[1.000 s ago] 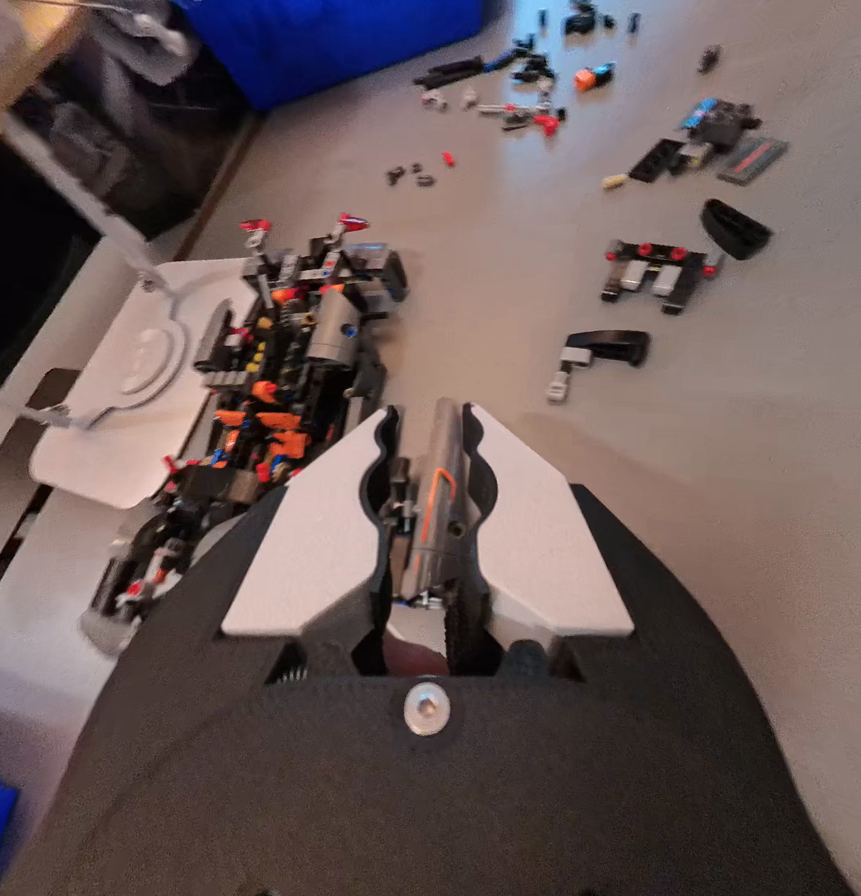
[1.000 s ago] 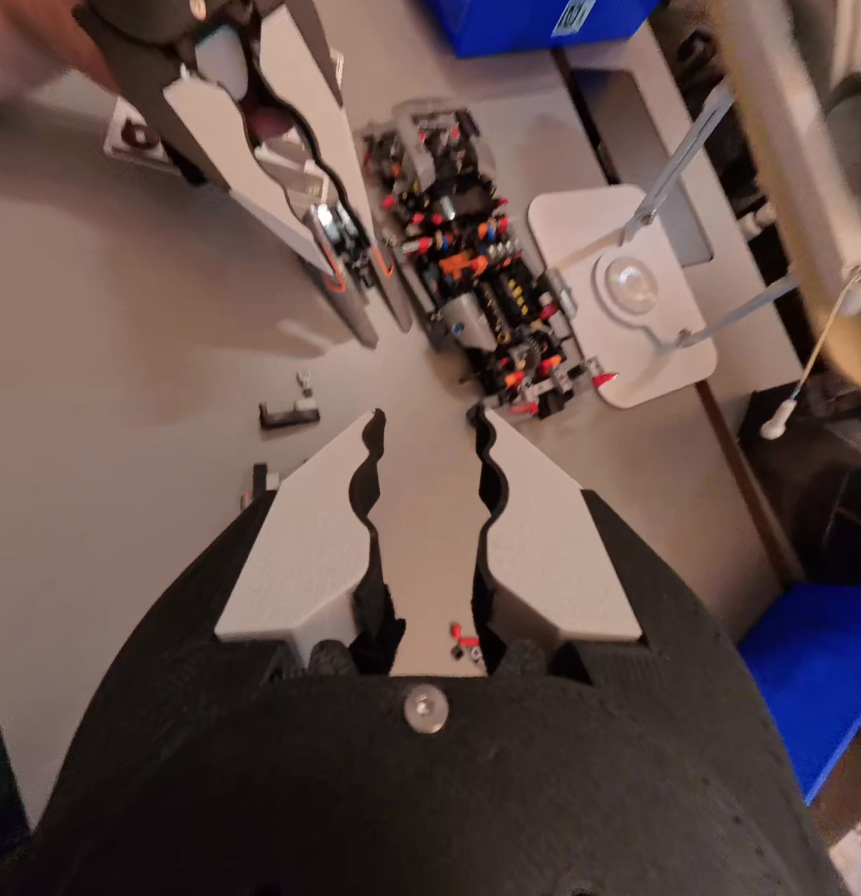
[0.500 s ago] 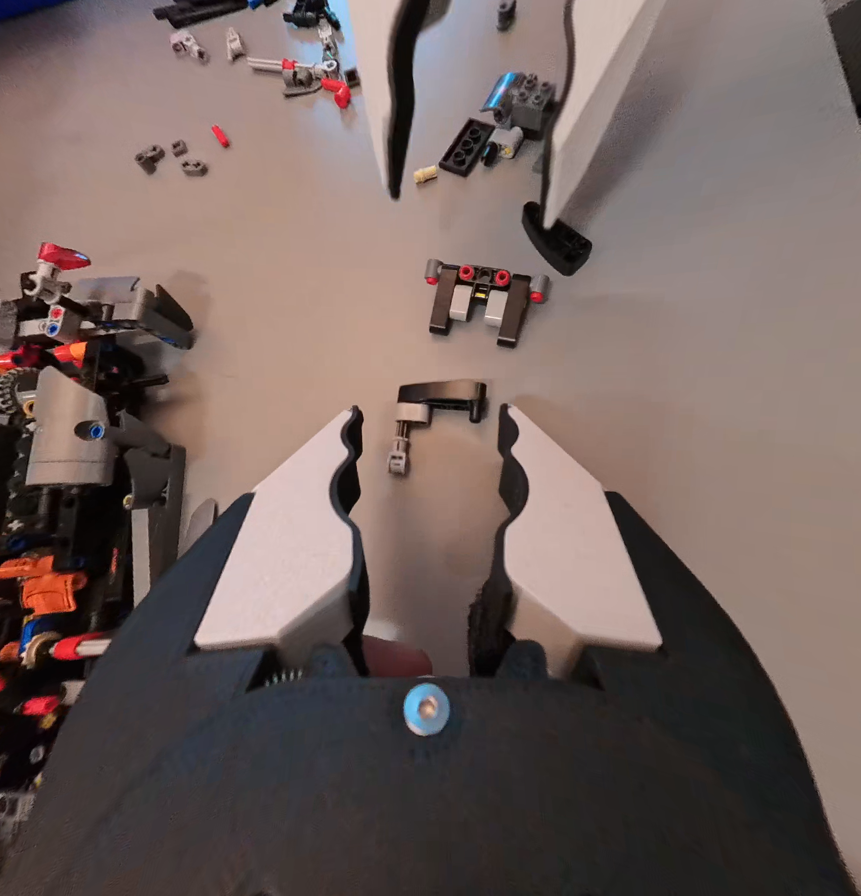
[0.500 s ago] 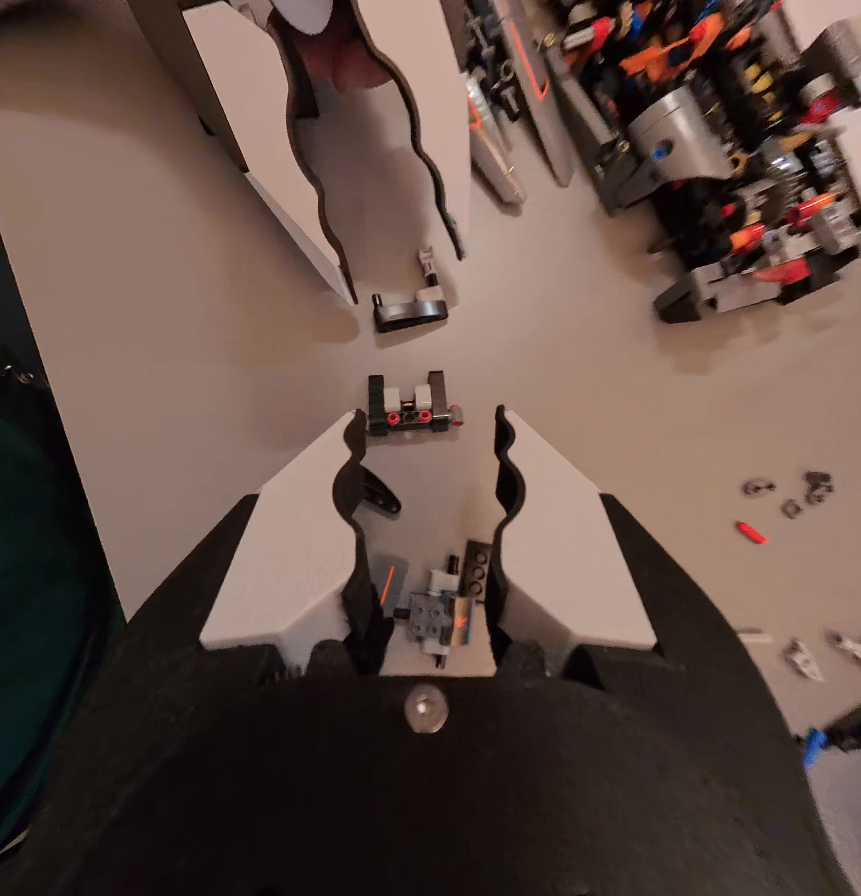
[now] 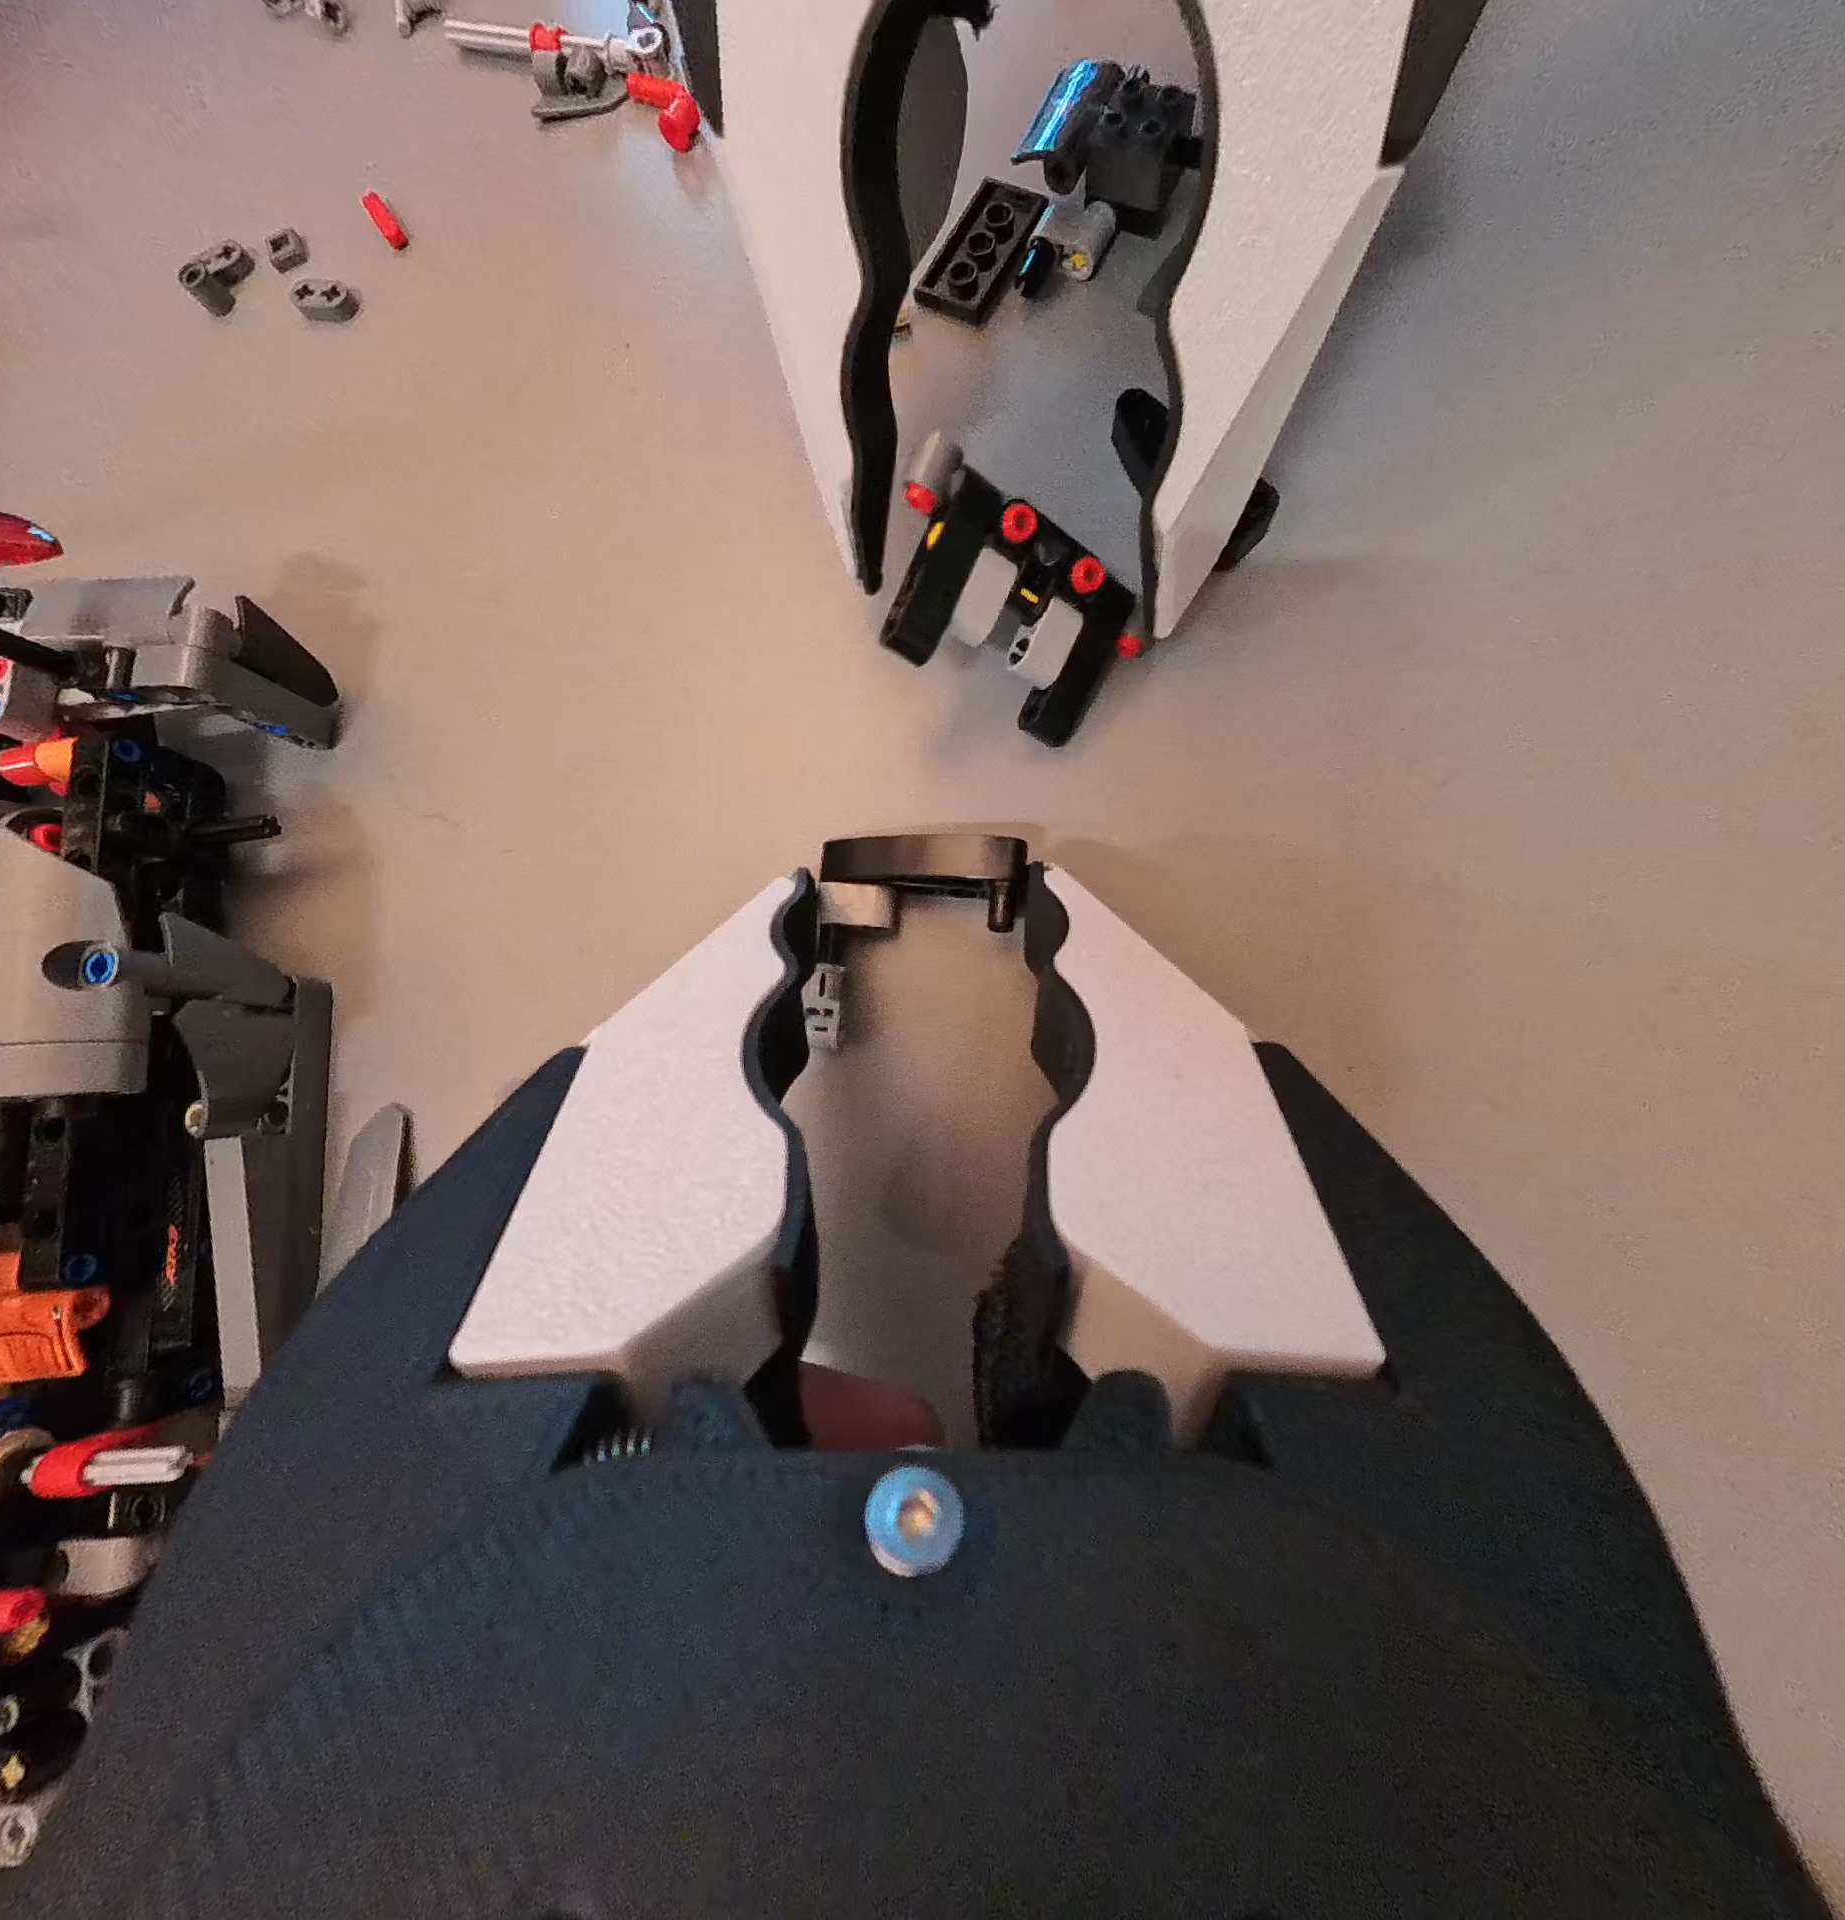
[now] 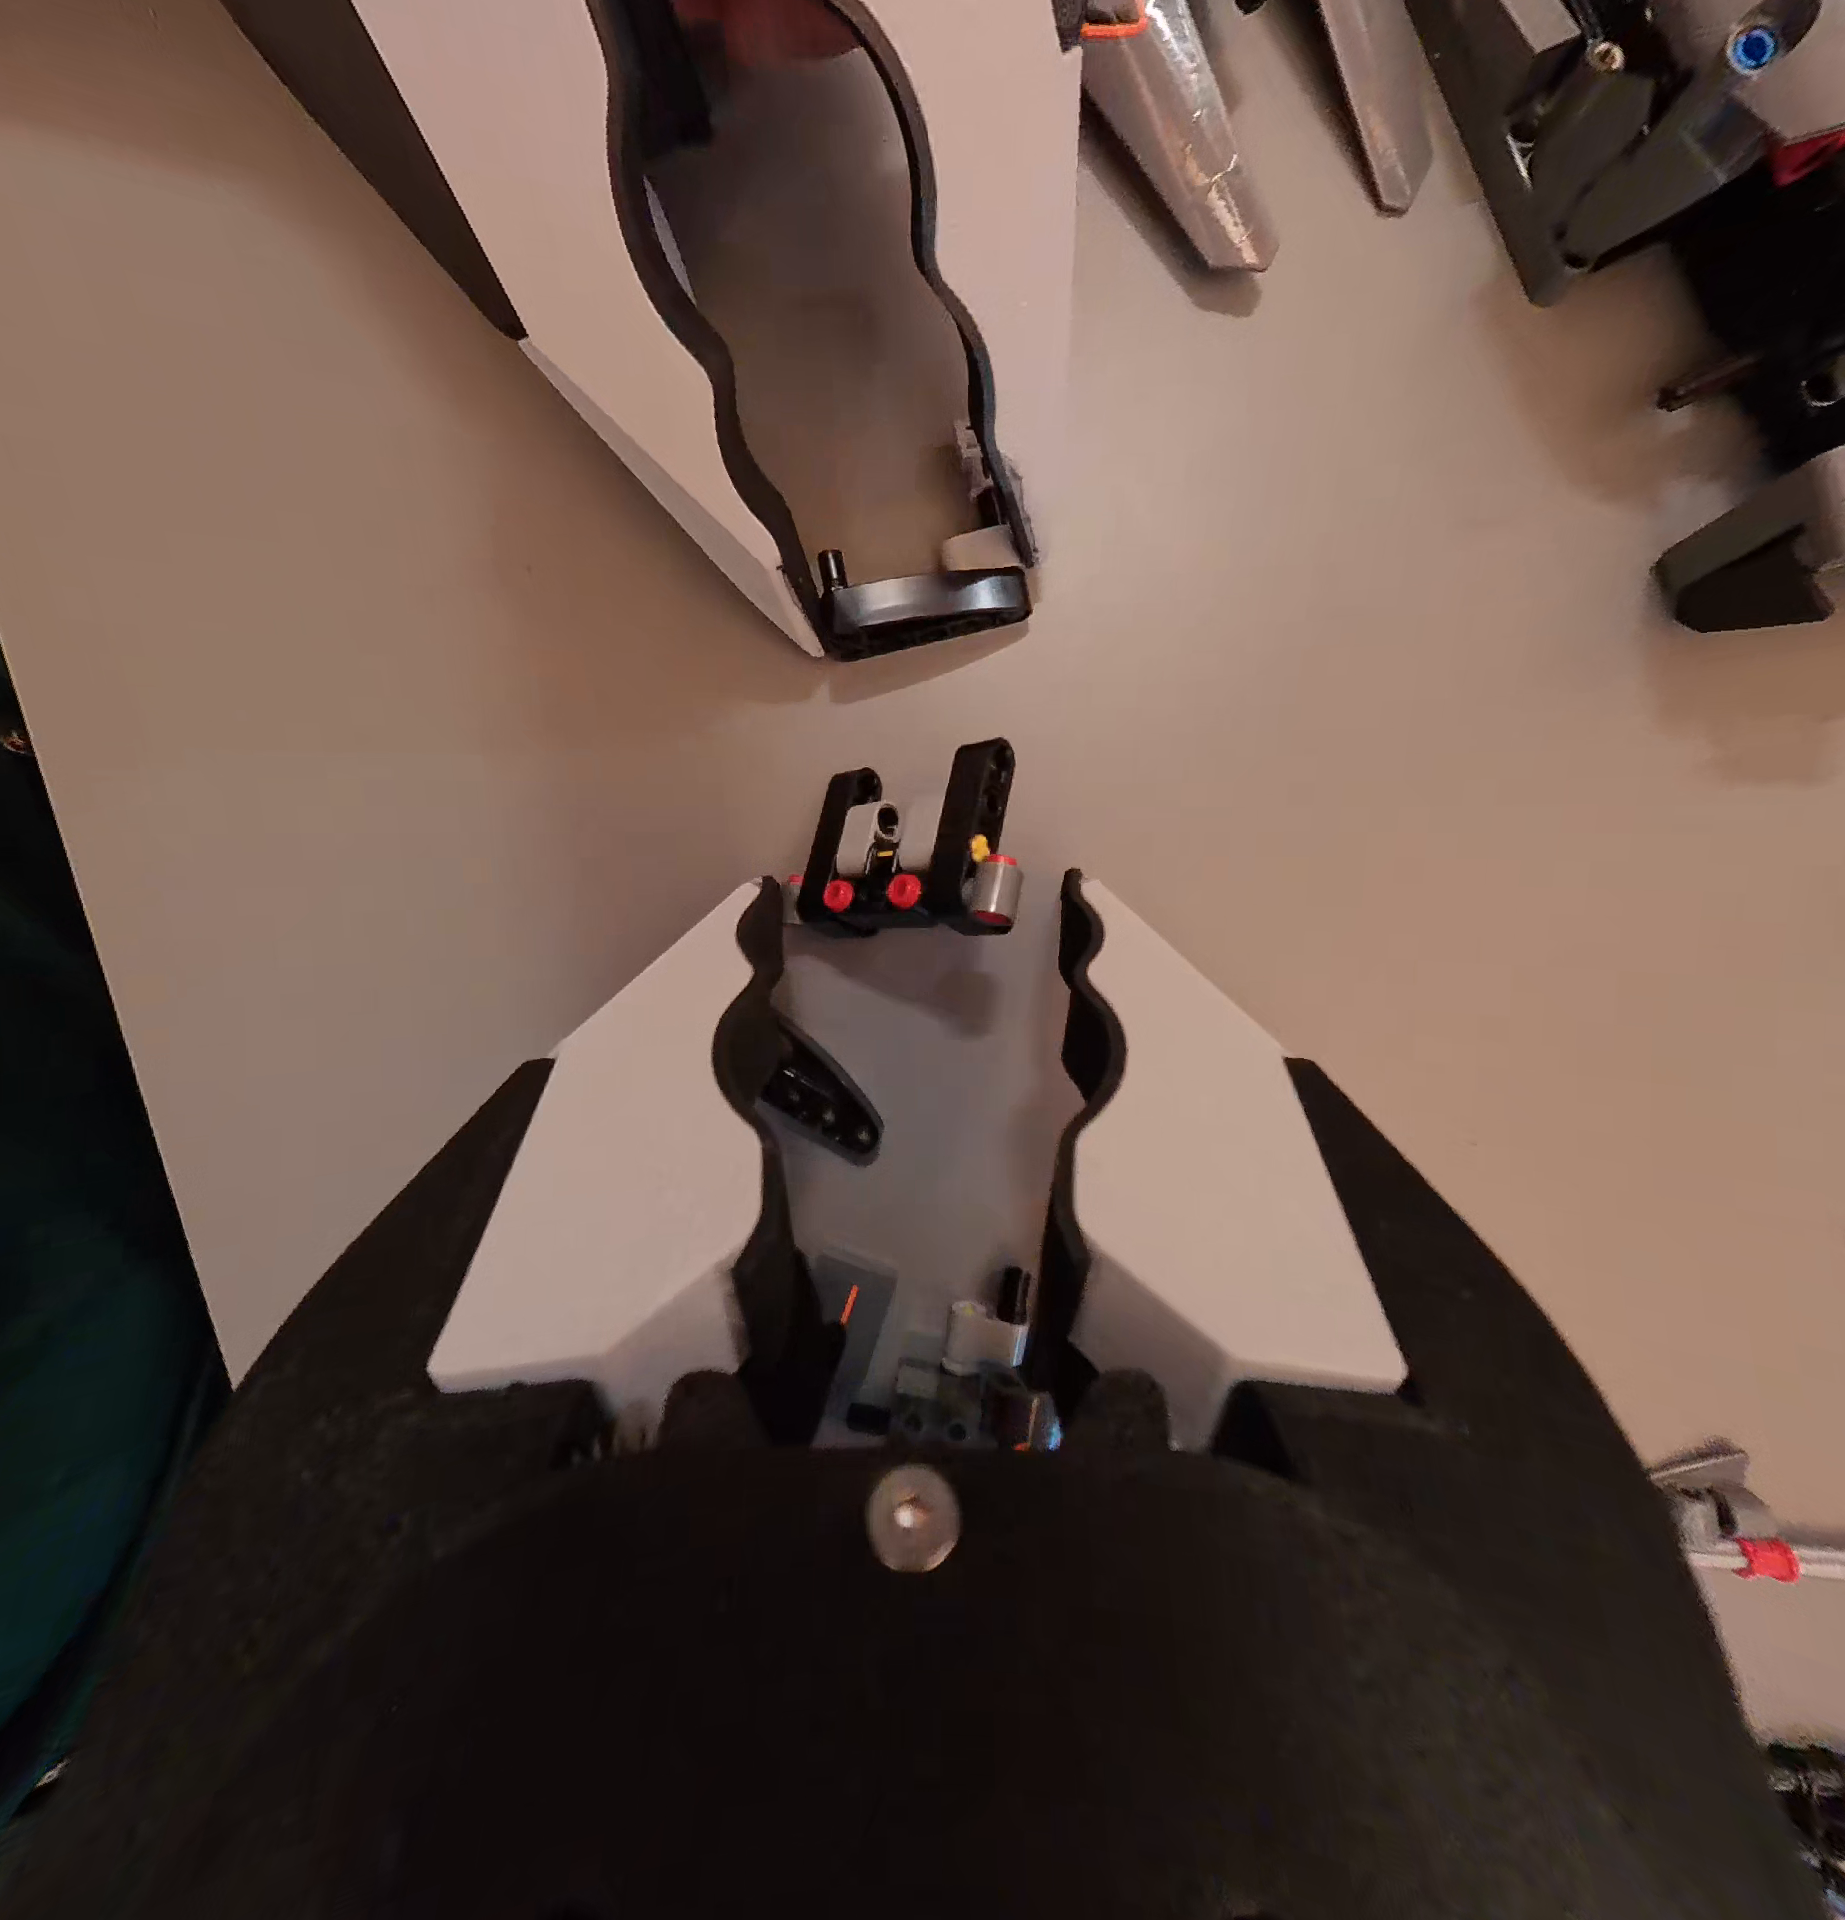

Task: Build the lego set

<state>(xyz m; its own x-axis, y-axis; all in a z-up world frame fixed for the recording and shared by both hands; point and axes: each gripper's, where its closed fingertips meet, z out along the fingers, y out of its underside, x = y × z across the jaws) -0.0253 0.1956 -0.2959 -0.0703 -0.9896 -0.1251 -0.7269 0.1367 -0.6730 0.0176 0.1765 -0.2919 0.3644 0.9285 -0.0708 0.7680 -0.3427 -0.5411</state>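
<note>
My left gripper (image 5: pixel 920 883) is closed on a small black curved piece with a grey connector (image 5: pixel 923 862), which lies on the table and spans the gap between the fingertips. It also shows in the right wrist view (image 6: pixel 923 608). My right gripper (image 6: pixel 918 888) is open, facing the left one. Its tips straddle the near end of a black frame sub-assembly with red pins (image 6: pixel 907 852), which lies tilted on the table (image 5: pixel 1011 603). The large partly built car model (image 5: pixel 97 1039) lies at the left, apart from both grippers.
A grey panel with an orange stripe (image 6: pixel 1178 135) lies beside the model. Under the right gripper lie a black wedge (image 6: pixel 819 1107), a black plate (image 5: pixel 980 249) and a dark grey block (image 5: pixel 1115 114). Small grey connectors (image 5: pixel 263 275) and red pins (image 5: pixel 385 220) are scattered behind. The table edge (image 6: pixel 97 831) runs along the right gripper's left. The grippers' ends are close to 6 cm from one another.
My left gripper set the grey panel down by the model, moved right and closed on the black curved piece. My right gripper came in over the black frame sub-assembly.
</note>
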